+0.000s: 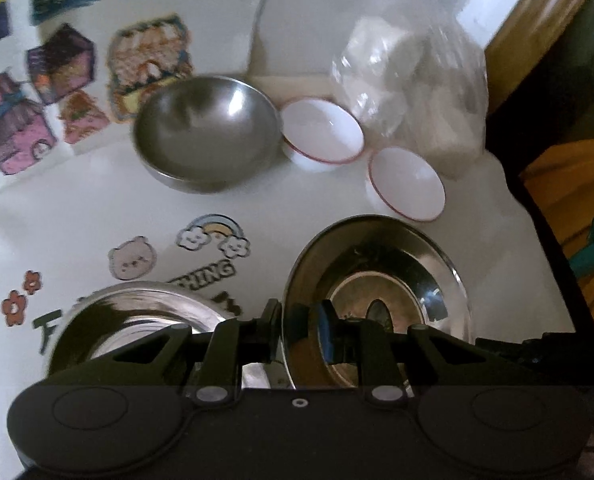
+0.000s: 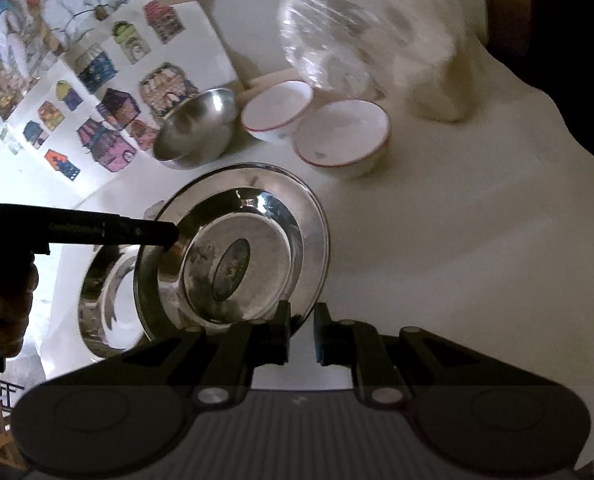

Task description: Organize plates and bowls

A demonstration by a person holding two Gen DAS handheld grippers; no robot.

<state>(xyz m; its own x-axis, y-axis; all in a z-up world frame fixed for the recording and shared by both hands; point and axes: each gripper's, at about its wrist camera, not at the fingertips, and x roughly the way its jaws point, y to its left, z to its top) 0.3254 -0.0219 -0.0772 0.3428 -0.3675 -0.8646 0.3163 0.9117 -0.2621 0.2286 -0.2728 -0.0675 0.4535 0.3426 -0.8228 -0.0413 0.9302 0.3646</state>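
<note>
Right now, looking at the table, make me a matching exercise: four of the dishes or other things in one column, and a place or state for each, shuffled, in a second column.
Things:
1. steel plate
2. steel bowl
3. red-rimmed white bowls
4. clear plastic bag

Descriptions:
A. two side by side, upright and empty
B. crumpled, behind the white bowls
C. tilted, its rim pinched by the left gripper
D. beside the house stickers, empty

Pairs: 1-C, 2-D, 3-A, 4-B

Mirror-glossy steel plates [image 2: 257, 216], brushed steel bowl [image 1: 207, 132], smooth glossy white bowls [image 1: 323, 132], crinkly clear plastic bag [image 1: 413, 92]
</note>
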